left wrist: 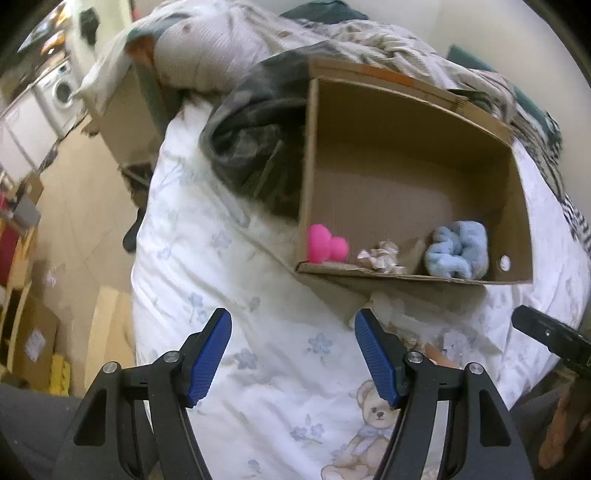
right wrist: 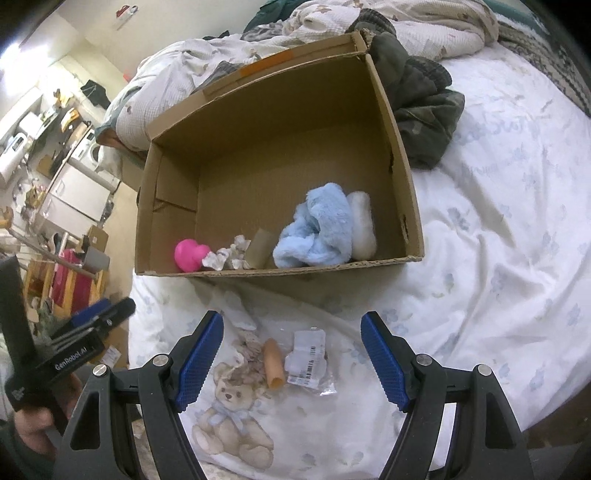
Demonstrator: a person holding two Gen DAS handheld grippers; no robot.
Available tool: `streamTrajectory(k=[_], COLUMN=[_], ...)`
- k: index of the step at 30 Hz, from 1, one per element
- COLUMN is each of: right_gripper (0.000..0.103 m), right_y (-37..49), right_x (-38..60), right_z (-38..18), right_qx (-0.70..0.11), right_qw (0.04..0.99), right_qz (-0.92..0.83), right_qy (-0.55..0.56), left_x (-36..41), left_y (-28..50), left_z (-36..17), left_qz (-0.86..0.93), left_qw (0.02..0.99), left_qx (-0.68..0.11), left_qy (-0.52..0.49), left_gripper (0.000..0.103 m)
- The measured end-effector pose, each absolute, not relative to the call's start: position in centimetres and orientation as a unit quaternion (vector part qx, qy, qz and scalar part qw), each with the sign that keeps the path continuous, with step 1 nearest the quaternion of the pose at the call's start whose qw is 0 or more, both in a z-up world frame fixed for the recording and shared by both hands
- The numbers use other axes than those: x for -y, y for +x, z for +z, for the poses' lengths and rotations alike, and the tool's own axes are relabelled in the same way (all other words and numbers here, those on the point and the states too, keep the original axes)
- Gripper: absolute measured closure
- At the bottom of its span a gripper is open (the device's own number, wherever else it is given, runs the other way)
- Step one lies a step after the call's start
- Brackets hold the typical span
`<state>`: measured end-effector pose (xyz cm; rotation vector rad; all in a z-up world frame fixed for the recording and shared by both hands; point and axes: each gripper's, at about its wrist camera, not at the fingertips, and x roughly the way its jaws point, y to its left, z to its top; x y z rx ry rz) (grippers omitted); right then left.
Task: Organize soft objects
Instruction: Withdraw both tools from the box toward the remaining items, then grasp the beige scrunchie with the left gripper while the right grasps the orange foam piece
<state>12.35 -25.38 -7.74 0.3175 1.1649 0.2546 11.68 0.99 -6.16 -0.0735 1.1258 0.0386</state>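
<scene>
An open cardboard box stands on the bed; it also shows in the left wrist view. Inside lie a pink plush, a crumpled beige cloth, a light blue fluffy cloth and a white soft piece. The left view shows the pink plush and blue cloth too. In front of the box lie a beige tube, a patterned scrap and a clear bag with a label. My right gripper is open above them. My left gripper is open and empty over the sheet.
A dark green garment lies heaped right of the box, and blankets pile behind it. The white teddy-print sheet covers the bed. The bed's edge drops to a cluttered floor on the left. The left gripper shows at the right view's left edge.
</scene>
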Motion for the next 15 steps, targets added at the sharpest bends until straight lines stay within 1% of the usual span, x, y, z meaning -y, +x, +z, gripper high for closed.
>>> streamTrajectory(k=[3, 9, 10, 11, 12, 13, 15], right_gripper=[0.022, 0.022, 0.026, 0.032, 0.050, 0.060, 0.067], right_y=[12.8, 13.6, 13.7, 13.7, 13.7, 13.7, 13.6], right_x=[25.0, 23.2, 22.9, 22.6, 22.4, 22.1, 21.3], right_z=[-8.5, -11.4, -11.9, -12.2, -12.5, -12.8, -13.2], right_qx=[-0.559, -0.607, -0.617, -0.624, -0.631, -0.638, -0.648], right_qw=[0.810, 0.779, 0.769, 0.759, 0.748, 0.738, 0.726], right_qz=[0.110, 0.111, 0.120, 0.133, 0.148, 0.161, 0.178], right_qy=[0.143, 0.112, 0.118, 0.129, 0.141, 0.149, 0.145], left_x=[-1.5, -2.2, -2.1, -2.0, -1.9, -1.7, -1.3], left_y=[12.0, 12.7, 12.7, 12.8, 12.8, 12.8, 13.1], left_z=[-7.0, -7.7, -7.8, -7.9, -7.9, -8.0, -8.2], left_qz=[0.047, 0.041, 0.039, 0.035, 0.032, 0.030, 0.024], left_qw=[0.836, 0.822, 0.821, 0.820, 0.818, 0.817, 0.815], left_qx=[-0.546, -0.564, -0.566, -0.568, -0.570, -0.572, -0.575], left_qy=[-0.023, -0.060, -0.062, -0.064, -0.066, -0.067, -0.067], left_gripper=[0.037, 0.037, 0.037, 0.036, 0.037, 0.037, 0.037])
